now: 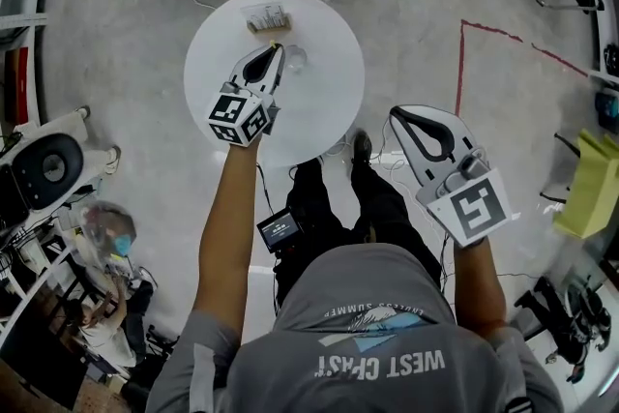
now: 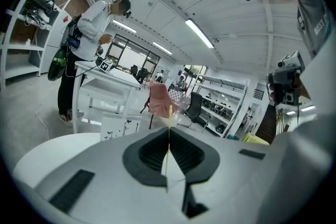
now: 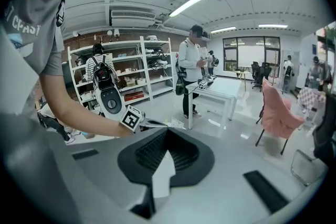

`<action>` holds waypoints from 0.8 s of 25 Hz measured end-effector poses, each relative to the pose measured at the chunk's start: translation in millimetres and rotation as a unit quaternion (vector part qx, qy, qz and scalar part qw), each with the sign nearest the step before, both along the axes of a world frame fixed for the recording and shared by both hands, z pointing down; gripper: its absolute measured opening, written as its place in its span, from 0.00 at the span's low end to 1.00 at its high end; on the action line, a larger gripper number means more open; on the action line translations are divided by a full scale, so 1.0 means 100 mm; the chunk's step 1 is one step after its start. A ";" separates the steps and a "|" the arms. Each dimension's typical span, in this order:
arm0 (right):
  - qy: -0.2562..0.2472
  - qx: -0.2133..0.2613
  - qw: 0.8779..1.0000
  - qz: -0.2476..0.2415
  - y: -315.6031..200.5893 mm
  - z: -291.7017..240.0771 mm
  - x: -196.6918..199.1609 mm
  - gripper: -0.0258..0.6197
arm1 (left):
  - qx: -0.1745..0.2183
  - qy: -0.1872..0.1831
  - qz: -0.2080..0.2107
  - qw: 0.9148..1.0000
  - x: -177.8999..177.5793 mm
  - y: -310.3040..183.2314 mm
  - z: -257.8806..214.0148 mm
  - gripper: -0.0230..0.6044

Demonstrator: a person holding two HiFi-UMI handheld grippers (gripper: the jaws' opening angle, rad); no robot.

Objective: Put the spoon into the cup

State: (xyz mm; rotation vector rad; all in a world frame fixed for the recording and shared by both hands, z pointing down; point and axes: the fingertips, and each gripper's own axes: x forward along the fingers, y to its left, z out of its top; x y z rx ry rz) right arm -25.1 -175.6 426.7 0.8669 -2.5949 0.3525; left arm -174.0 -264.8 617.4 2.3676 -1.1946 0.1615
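Black-padded jaws of the left gripper [image 2: 169, 129] are pressed together on the spoon [image 2: 169, 117]. It shows edge-on as a thin yellow sliver that rises a little past the jaw tips. In the head view this gripper [image 1: 278, 50] reaches over the round white table [image 1: 329, 106], and the spoon's yellow tip [image 1: 275, 44] peeks out at its nose. The clear cup [image 1: 295, 60] stands on the table just beside that nose, on its right; whether they touch I cannot tell. Near the far rim sits a small holder [image 1: 268, 16] with pale contents too small to make out. The right gripper [image 3: 167, 132] has its jaws together with nothing between them. It is held off the table [image 1: 397, 117], well apart from the cup, above the grey floor [image 1: 503, 102].
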 end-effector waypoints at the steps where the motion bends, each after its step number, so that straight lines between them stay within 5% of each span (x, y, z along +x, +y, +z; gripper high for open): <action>1: -0.001 0.000 1.000 -0.001 0.00 0.00 -0.01 0.04 | -0.006 0.004 0.005 1.000 0.01 0.02 0.01 0.04; 4: -0.002 0.004 1.000 -0.007 0.00 -0.02 -0.03 0.04 | -0.021 0.010 0.015 1.000 0.03 0.06 0.05 0.16; 11: -0.006 0.006 1.000 -0.019 -0.02 -0.07 -0.05 0.04 | -0.020 -0.001 0.006 1.000 -0.02 0.11 -0.04 0.19; 20: -0.031 0.040 0.998 -0.046 0.05 -0.30 -0.13 0.04 | 0.043 -0.022 -0.006 0.999 -0.19 0.32 -0.85 0.18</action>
